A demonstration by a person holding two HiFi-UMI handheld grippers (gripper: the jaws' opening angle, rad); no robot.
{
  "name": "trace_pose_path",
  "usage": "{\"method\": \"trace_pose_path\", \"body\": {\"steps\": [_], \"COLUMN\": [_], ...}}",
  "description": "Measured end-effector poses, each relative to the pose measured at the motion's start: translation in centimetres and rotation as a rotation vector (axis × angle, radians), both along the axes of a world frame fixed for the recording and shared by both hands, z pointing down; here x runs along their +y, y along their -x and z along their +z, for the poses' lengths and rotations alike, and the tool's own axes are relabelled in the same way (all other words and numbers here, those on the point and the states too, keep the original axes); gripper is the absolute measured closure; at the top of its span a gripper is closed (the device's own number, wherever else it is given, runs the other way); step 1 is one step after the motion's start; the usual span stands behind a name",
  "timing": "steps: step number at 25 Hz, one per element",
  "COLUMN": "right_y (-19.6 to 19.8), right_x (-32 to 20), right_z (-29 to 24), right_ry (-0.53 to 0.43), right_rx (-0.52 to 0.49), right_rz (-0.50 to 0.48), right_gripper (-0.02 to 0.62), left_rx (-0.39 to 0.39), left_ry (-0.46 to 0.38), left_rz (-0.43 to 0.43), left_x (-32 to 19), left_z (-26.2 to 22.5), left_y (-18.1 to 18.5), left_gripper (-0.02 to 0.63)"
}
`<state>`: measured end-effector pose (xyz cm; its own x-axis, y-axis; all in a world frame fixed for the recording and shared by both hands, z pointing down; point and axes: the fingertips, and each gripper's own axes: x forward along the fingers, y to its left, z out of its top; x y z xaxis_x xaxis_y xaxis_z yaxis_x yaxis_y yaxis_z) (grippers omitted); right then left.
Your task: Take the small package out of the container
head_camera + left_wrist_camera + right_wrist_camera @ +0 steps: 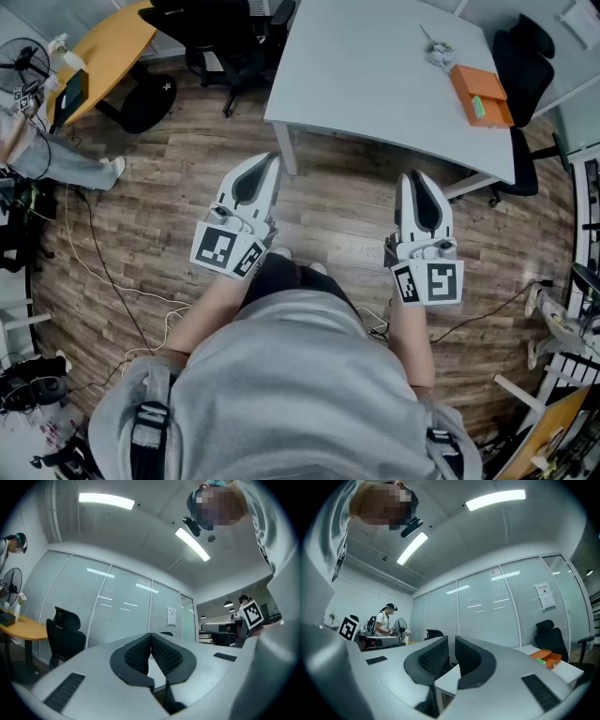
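Task not yet begun. The small package point(478, 109), apparently the green item, lies in the orange container point(487, 84) at the far right corner of the bench point(375, 75), well apart from both tools. Left tool point(150, 638): jaws closed tip to tip, empty. Right tool point(451, 641): jaws a narrow slit apart, holding nothing. Approach, grasp and lift-out remain.

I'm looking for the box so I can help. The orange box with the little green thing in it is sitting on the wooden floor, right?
Not quite. The orange box is not on the wooden floor. It sits on top of the pale table, near the table's right end, as the head view shows. The rest is right: the little green thing is in it.
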<state>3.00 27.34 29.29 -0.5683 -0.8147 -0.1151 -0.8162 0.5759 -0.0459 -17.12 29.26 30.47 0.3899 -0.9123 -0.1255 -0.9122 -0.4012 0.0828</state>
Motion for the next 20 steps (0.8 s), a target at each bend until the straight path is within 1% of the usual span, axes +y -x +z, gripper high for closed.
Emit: {"method": "trace_pose_path", "body": {"steps": [7,11,15,20], "right_y": [-2.1,-2.7,-2.4,-1.4], "right_x": [-0.5,-0.7,-1.2,-2.7], "right_z": [0.2,-0.3,0.0,0.7], "right_ry": [-0.002,-0.019,-0.021,0.006], "right_rx": [-0.004,-0.033,-0.014,-0.028], "right_rz": [-0.014,-0.021,-0.048,-0.070], "right_gripper": [0.531,0.531,0.531,0.531], "left_rx": [-0.007,-0.010,-0.013,-0.005], "left_ry": [-0.004,-0.008,-0.006,0.013], "left_rz": [-0.006,-0.007,-0.011,-0.018], "left_x": [-0.5,-0.8,-1.2,-2.2], "left_z": [0.1,-0.1,0.0,0.8], "left_y": [-2.2,-2.9,-3.2,-2.4], "left_gripper": [0.586,0.586,0.586,0.586]}}
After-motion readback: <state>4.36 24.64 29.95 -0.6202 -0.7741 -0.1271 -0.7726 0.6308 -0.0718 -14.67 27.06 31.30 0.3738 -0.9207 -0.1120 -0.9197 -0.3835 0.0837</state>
